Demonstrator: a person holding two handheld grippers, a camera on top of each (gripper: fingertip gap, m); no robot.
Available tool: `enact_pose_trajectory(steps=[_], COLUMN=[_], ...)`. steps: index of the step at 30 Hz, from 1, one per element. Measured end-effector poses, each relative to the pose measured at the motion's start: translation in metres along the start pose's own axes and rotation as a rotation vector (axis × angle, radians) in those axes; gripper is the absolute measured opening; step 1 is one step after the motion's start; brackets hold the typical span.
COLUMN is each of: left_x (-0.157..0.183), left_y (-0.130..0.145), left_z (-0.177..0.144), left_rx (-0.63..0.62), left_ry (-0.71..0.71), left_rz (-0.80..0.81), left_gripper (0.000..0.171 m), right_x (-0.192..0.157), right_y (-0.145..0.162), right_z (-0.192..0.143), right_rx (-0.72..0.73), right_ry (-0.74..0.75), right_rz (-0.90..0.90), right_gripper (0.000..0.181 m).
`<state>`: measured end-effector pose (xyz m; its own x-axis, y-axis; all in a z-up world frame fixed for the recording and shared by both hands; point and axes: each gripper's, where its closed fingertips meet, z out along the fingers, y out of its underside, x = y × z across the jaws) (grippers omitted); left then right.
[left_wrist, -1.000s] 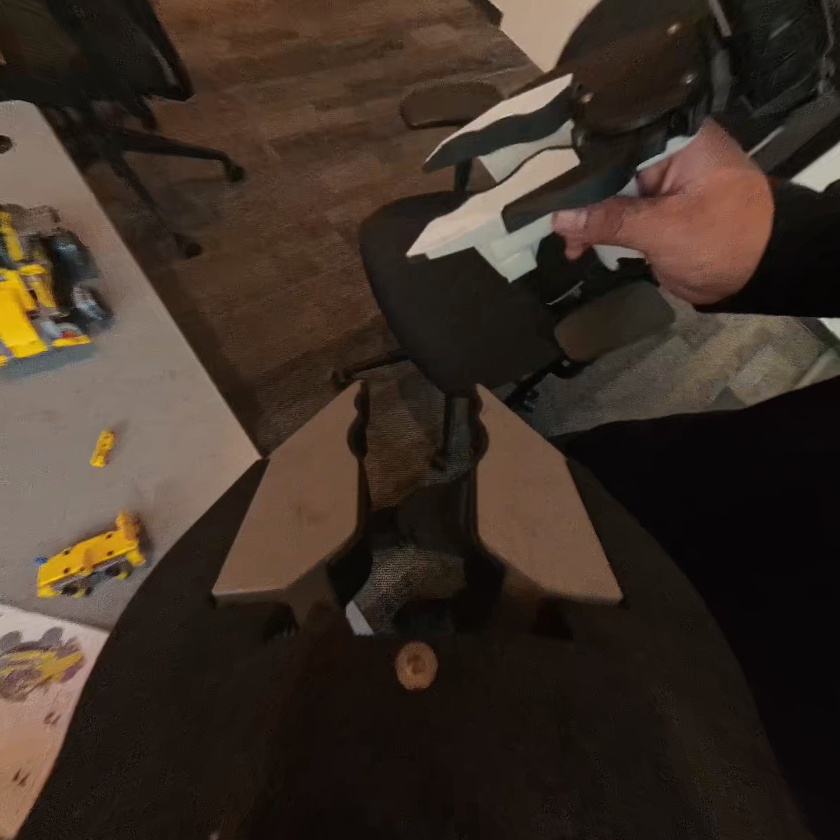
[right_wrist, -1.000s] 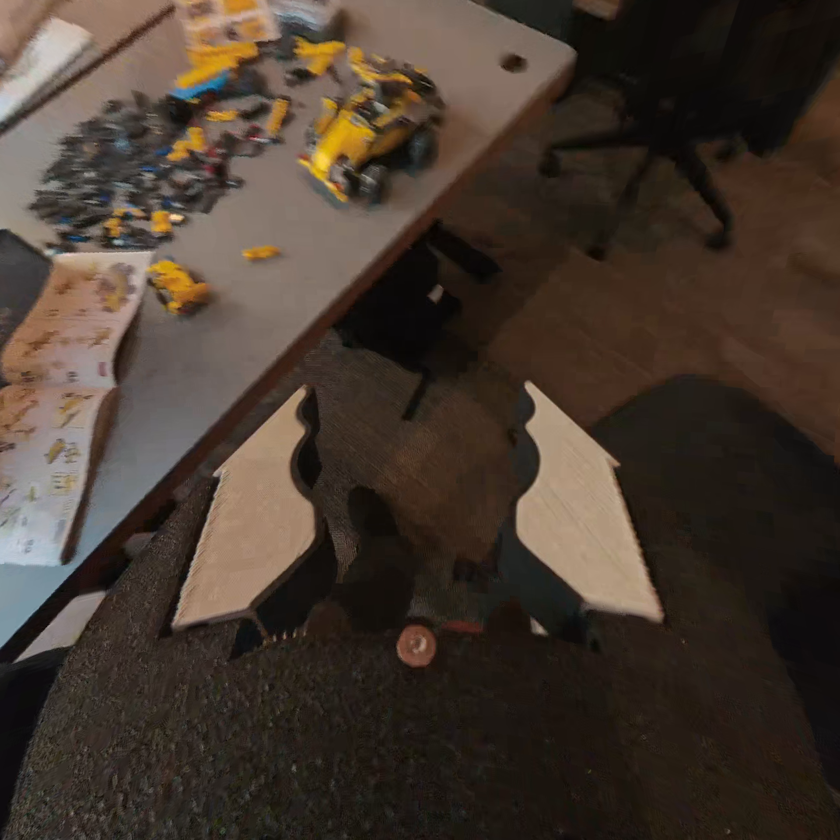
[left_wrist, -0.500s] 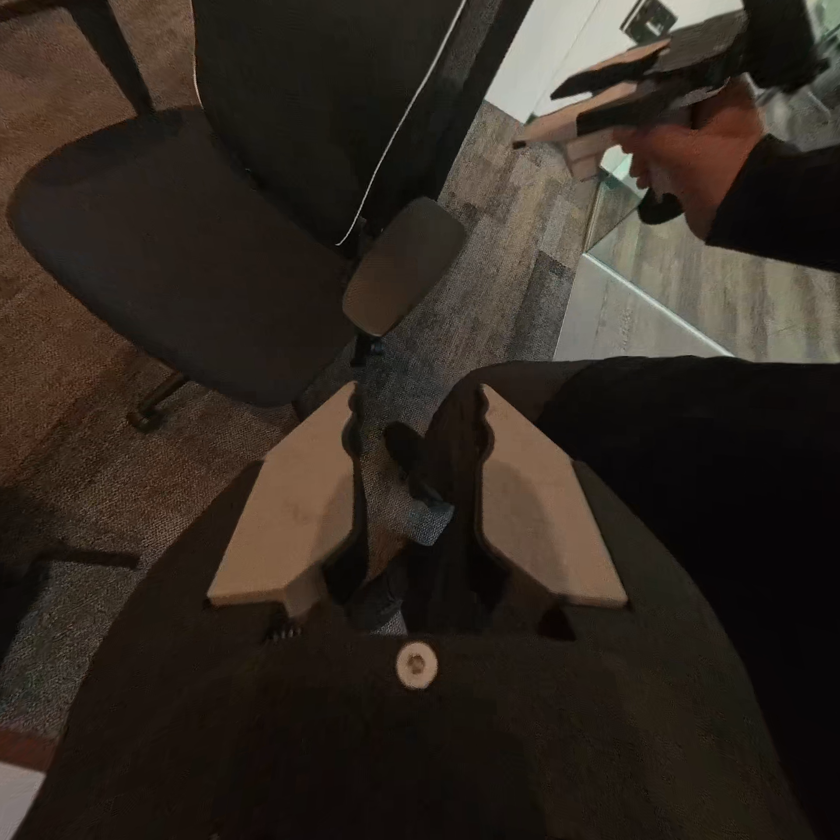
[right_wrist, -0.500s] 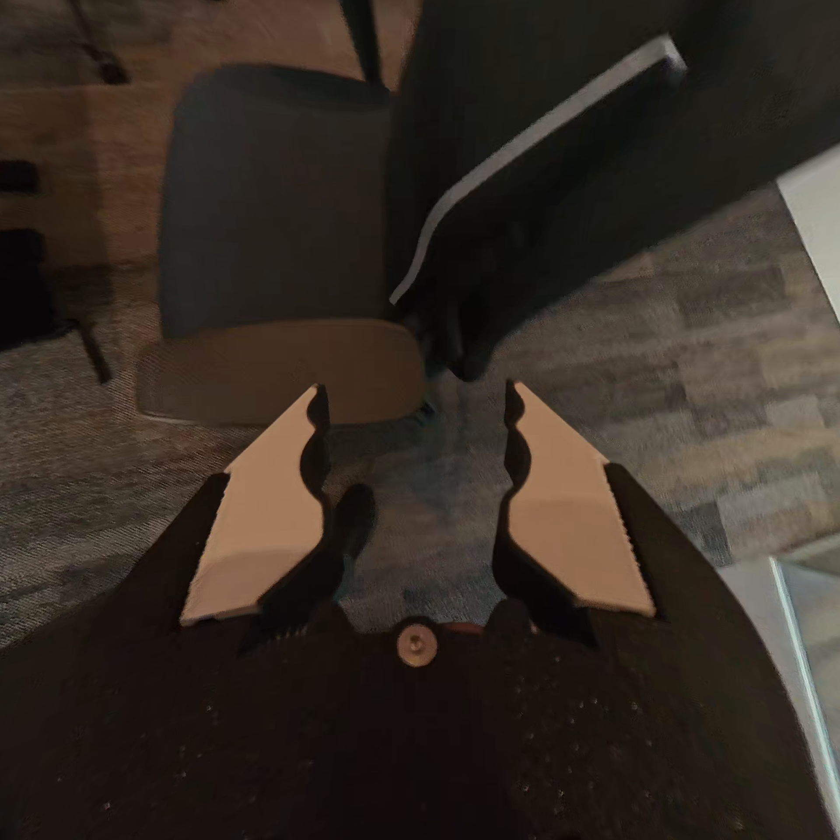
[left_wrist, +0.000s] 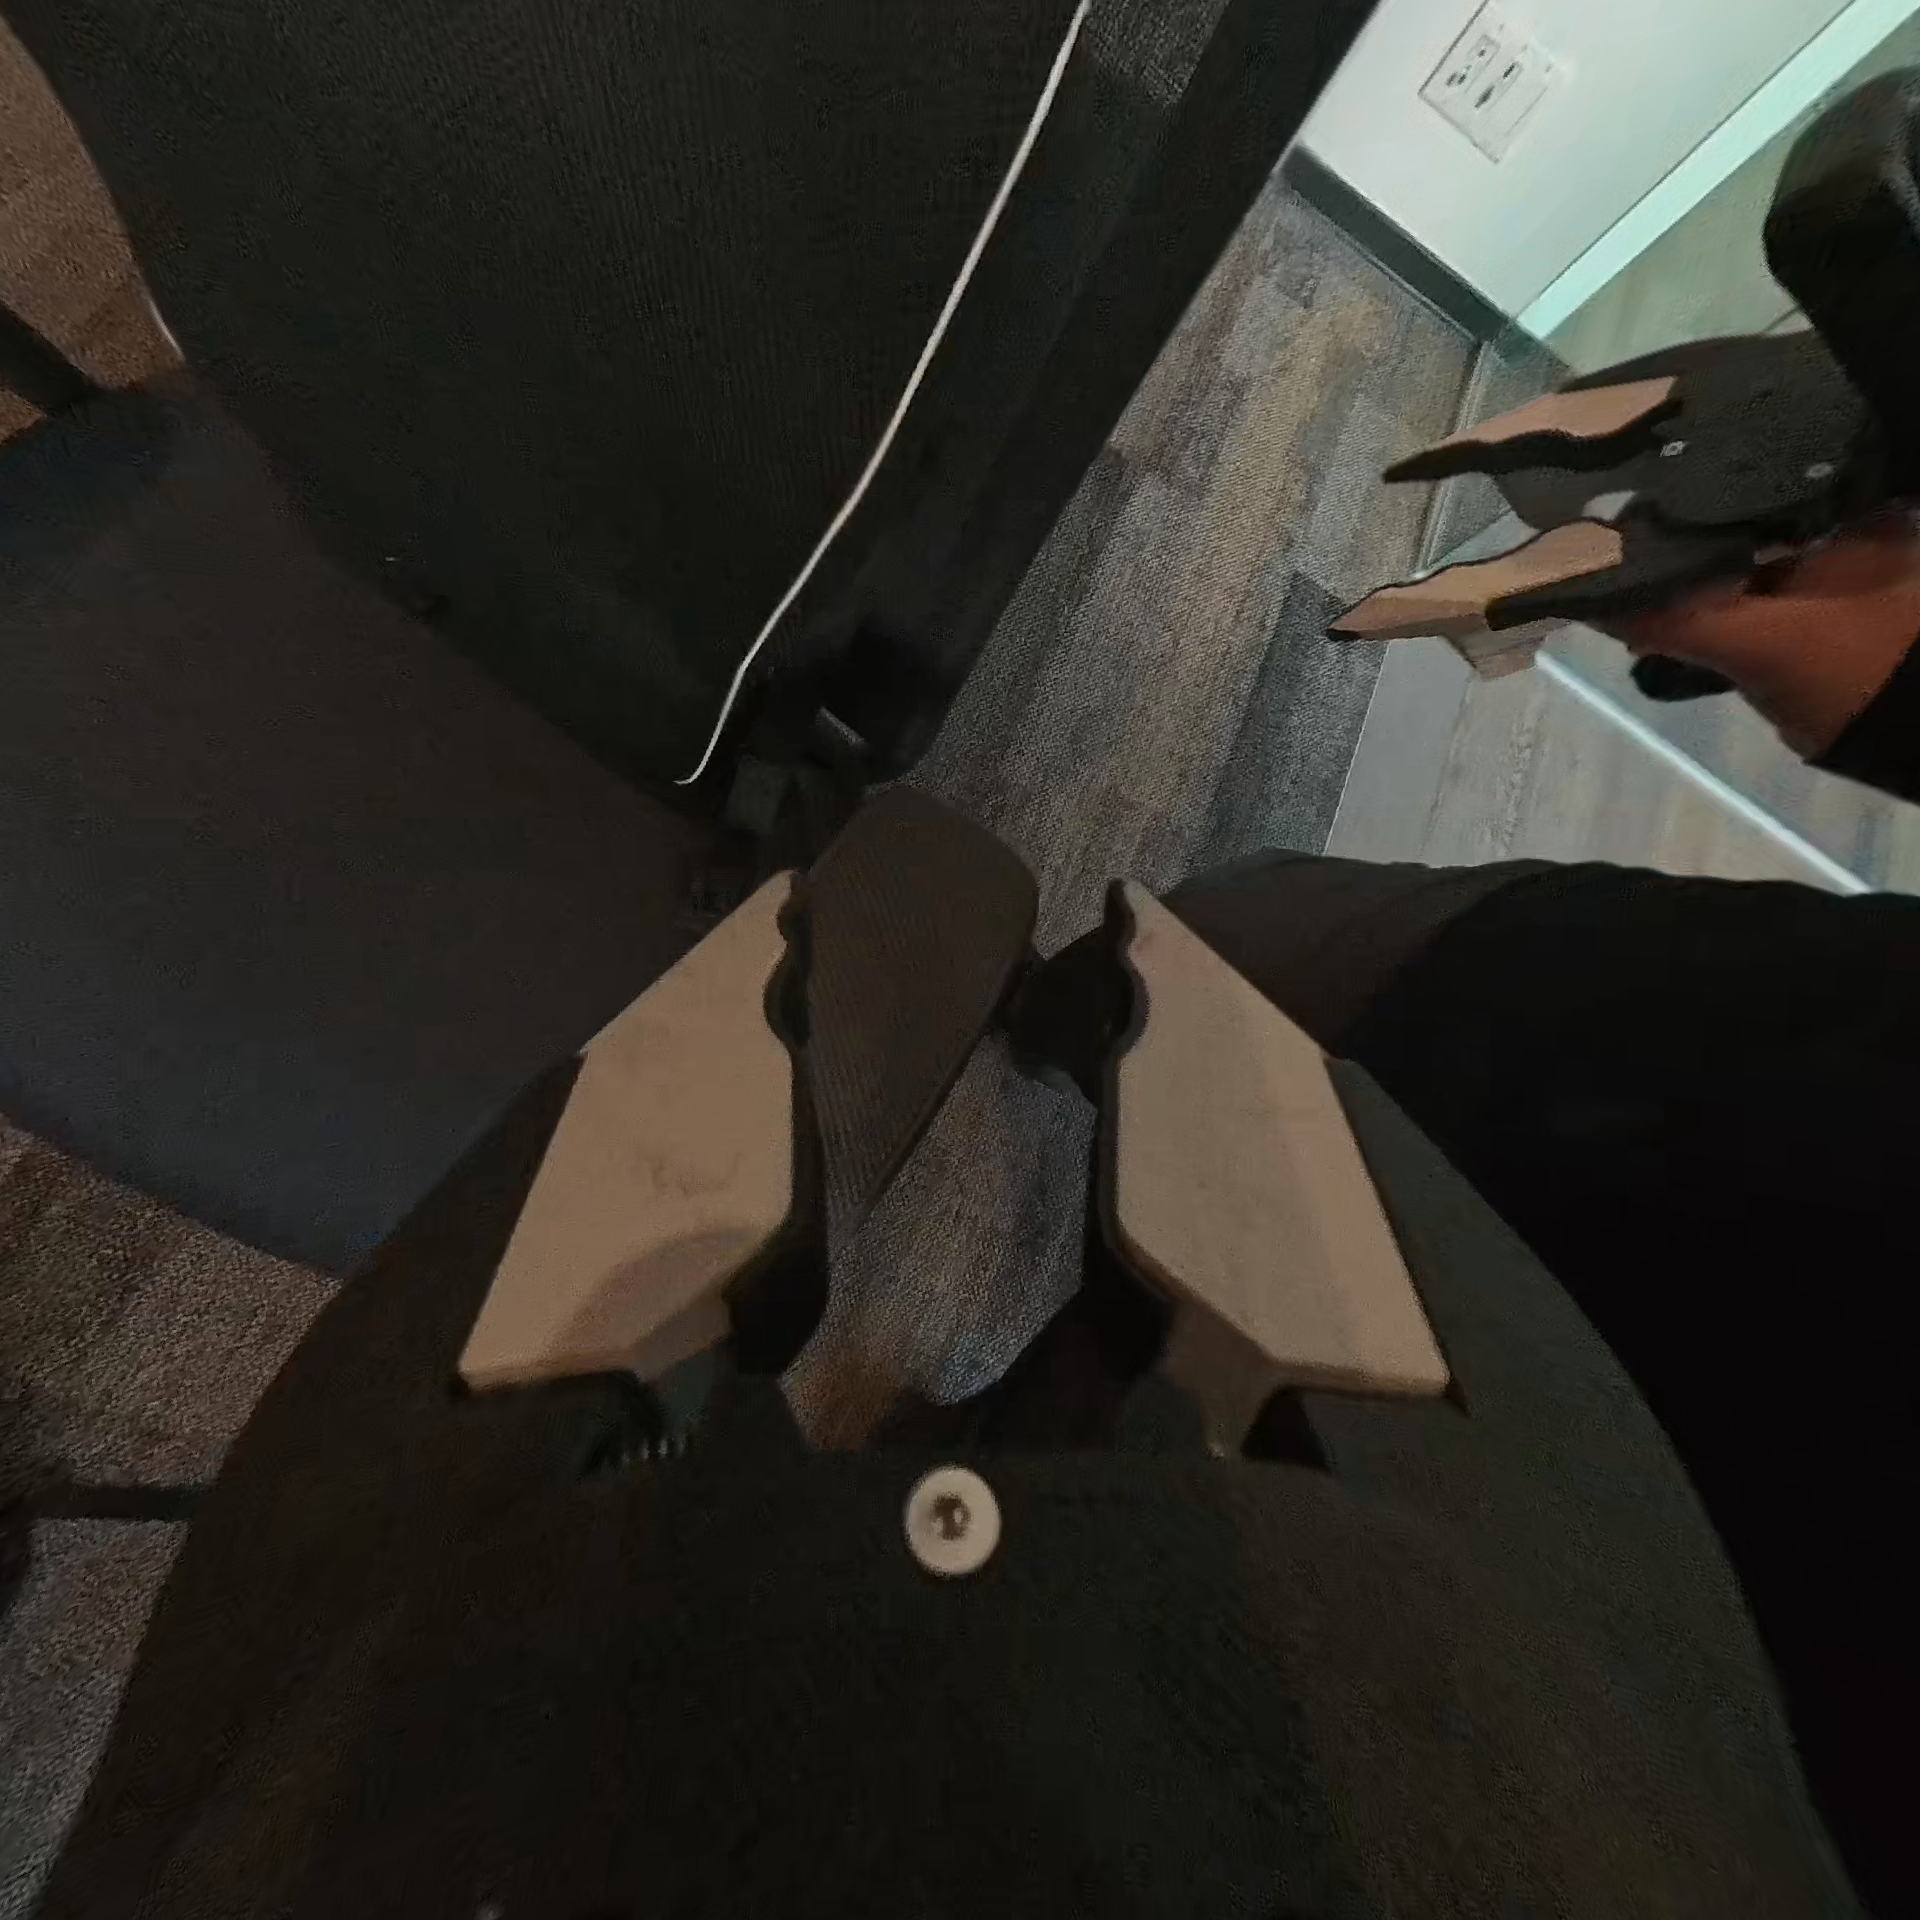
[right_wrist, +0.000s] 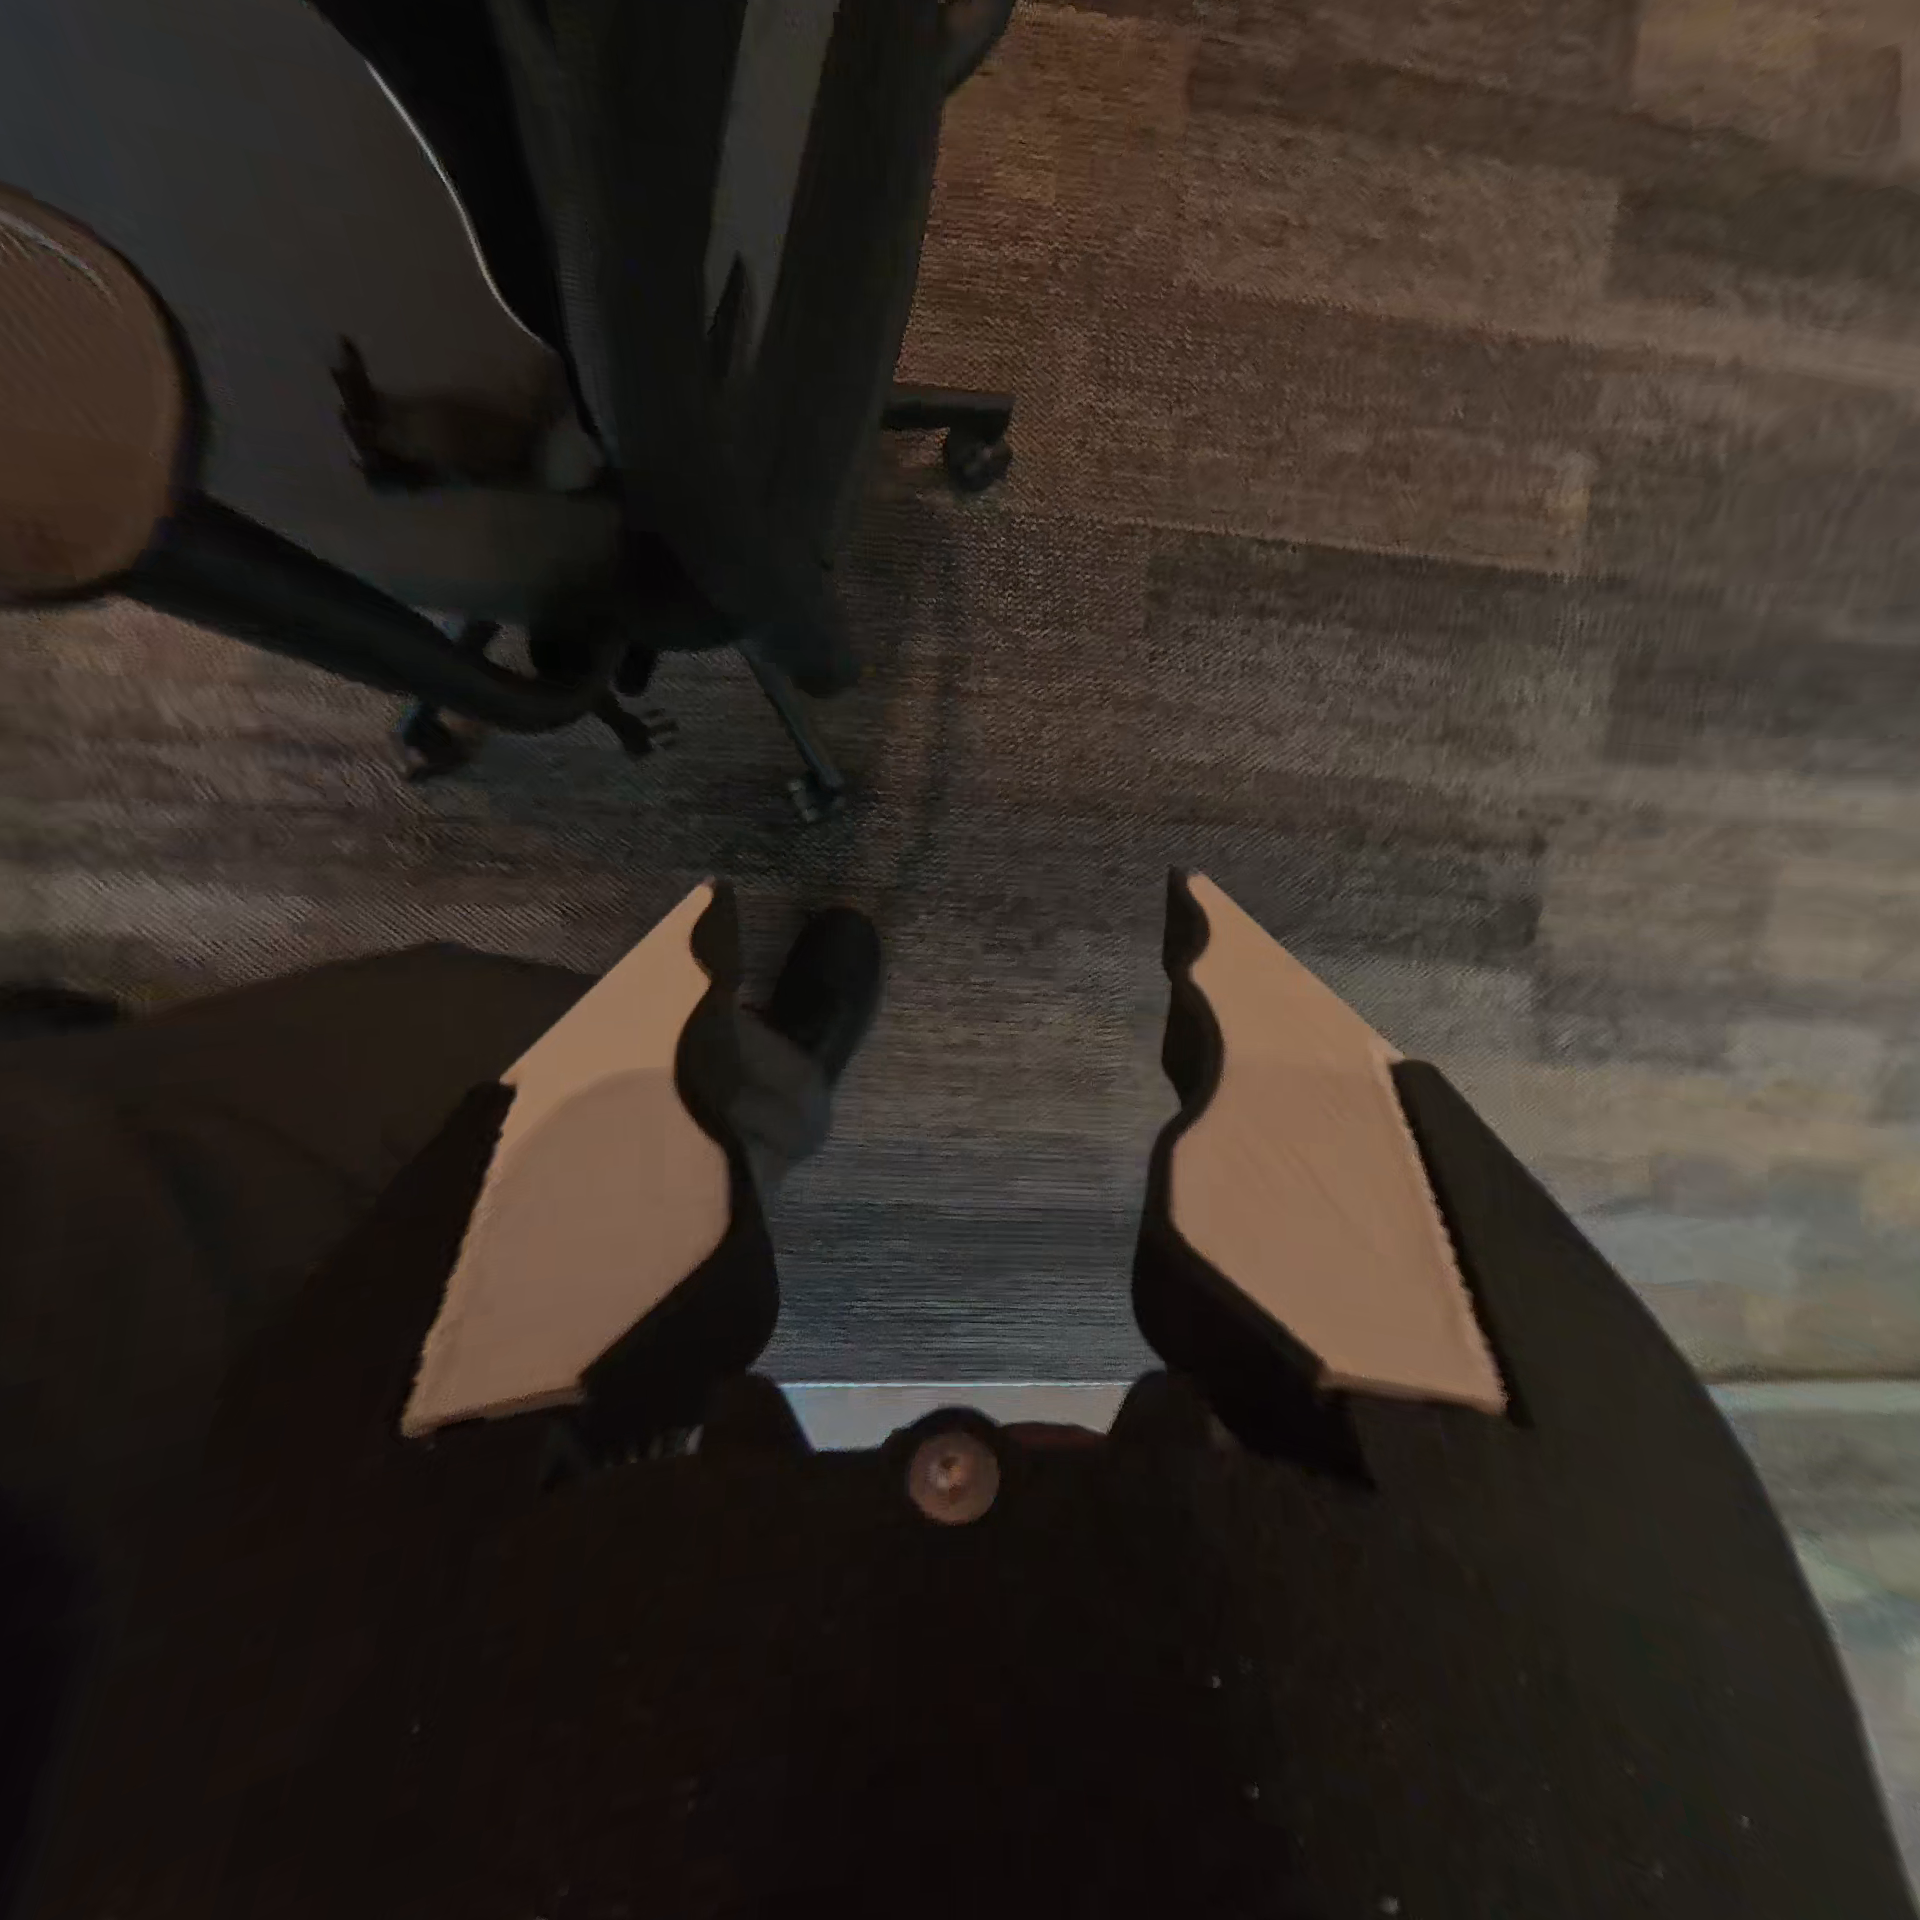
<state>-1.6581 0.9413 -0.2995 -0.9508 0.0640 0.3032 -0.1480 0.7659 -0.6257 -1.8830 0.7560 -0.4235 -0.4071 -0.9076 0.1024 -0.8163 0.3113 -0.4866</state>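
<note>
My left gripper (left_wrist: 951, 904) is open and empty, held in the air close above a black office chair (left_wrist: 416, 520), with the chair's armrest (left_wrist: 914, 997) seen between its fingers. My right gripper (right_wrist: 940, 899) is open and empty, pointing down at grey carpet (right_wrist: 1351, 520). A dark shoe (right_wrist: 826, 982) shows between its fingers, far below. The right gripper also shows in the left wrist view (left_wrist: 1371, 551) at the upper right, open, held by a hand (left_wrist: 1766, 644) in a black sleeve.
The same or another black office chair with wheeled base (right_wrist: 623, 675) stands at the upper left of the right wrist view. A person's dark-clothed leg (left_wrist: 1558, 1039) fills the right of the left wrist view. A wall with an outlet plate (left_wrist: 1486, 78) and a glass panel edge (left_wrist: 1662, 748) lie far right.
Both grippers have swung away from the table with the yellow toy bricks and booklet, now out of sight. They now face the chair and carpet. Both stayed open and empty.
</note>
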Motion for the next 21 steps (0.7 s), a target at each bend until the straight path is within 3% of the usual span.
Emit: enact_pose_trajectory(steps=[2,5,10,13,16,17,21], left_x=[0.010,0.012,-0.008,-0.016,-0.028,-0.032,-0.039], left_y=[-0.023,-0.047,-0.053,-0.055,-0.060,-0.061,-0.061], left_z=[0.032,0.069,0.122,0.144,0.153,0.154,0.149], left_rx=[-0.021,-0.087,-0.220,-0.233,-0.205,-0.190,-0.152], left_ry=[0.004,-0.058,-0.150,-0.156,-0.191,-0.195,-0.201], left_rz=[-0.028,-0.011,0.002,-0.024,-0.023,-0.012,-0.096], left_gripper=[0.052,0.060,0.064,0.060,0.048,0.038,0.040], right_x=[0.034,0.083,0.155,0.163,0.151,0.154,0.164], right_y=[-0.016,-0.047,-0.125,-0.176,-0.217,-0.236,-0.324], right_z=[-0.009,-0.031,-0.060,-0.078,-0.095,-0.102,-0.127], right_rx=[0.029,0.098,0.263,0.336,0.280,0.287,0.375], right_ry=[-0.005,-0.020,-0.008,-0.125,-0.342,-0.344,-0.369], right_rz=[-0.123,-0.145,-0.105,-0.087,-0.141,-0.182,-0.356], right_gripper=[0.078,0.071,0.072,0.069,0.069,0.071,0.069])
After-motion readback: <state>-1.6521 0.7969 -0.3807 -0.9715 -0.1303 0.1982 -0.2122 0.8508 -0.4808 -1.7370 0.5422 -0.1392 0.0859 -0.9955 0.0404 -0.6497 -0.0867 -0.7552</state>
